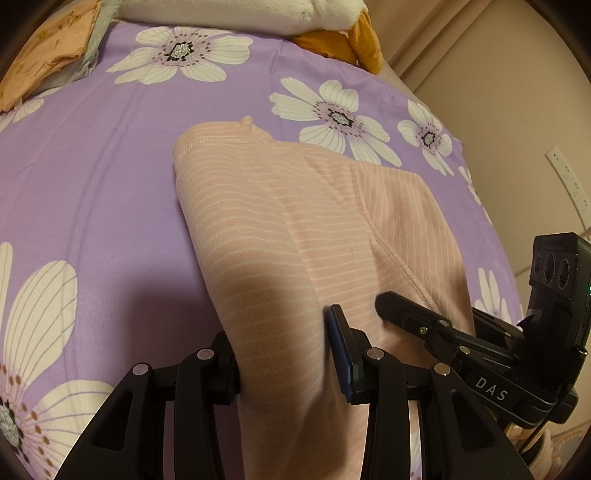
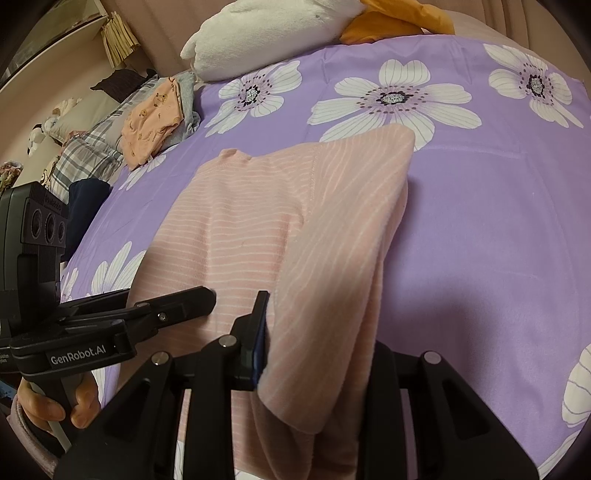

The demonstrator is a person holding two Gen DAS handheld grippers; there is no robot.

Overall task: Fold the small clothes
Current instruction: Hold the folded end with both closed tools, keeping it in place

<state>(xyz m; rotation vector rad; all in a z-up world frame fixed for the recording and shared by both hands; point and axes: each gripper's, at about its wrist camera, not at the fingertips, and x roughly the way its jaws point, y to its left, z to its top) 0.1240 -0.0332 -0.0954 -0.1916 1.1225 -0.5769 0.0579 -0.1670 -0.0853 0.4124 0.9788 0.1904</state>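
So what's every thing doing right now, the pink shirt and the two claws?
Pink striped shirt: partly folded, near edge lifted off the bedspread.
Left claw: shut on the shirt.
Right claw: shut on the shirt.
Orange printed garment: folded, on a pile.
Purple flowered bedspread: spread flat.

Pale pink top (image 1: 295, 221) with thin white stripes; purple bedsheet (image 1: 110, 184) with white flowers; orange printed cloth (image 2: 151, 122); white plush (image 2: 258, 33).

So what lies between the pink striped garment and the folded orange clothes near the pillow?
Only bare purple flowered sheet separates the pink striped garment from the folded orange clothes, seen best in the right wrist view.
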